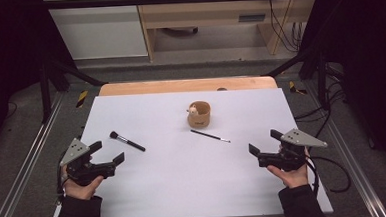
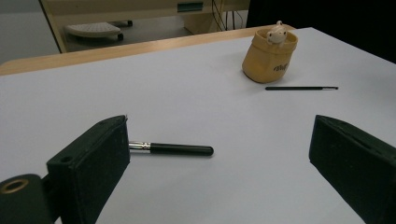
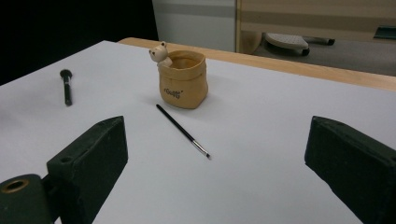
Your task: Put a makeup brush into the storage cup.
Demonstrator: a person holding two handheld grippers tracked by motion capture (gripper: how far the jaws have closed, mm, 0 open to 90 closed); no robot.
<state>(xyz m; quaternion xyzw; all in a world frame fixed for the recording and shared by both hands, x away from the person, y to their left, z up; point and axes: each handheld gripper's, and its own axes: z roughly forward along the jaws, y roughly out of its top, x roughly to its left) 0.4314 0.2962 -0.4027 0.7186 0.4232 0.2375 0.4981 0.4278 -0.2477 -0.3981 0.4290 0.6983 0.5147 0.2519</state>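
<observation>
Left gripper [image 1: 107,154] jaws spread, empty, thick brush [image 1: 126,141] just ahead at 1 o'clock. Right gripper [image 1: 265,141] likewise spread, thin brush [image 1: 210,136] at 10 o'clock. Pot [image 1: 199,114] at 12, central so both arms reach.

We see the white desk [image 1: 184,179] evenly and brightly lit from above, without glare; the surroundings at nine and three o'clock in the high view fall into near black; shadows are soft and faint, a pale one beside the tan pot [image 3: 183,80]; in both gripper views the near black jaws look slightly soft, the background furniture mildly blurred.
</observation>
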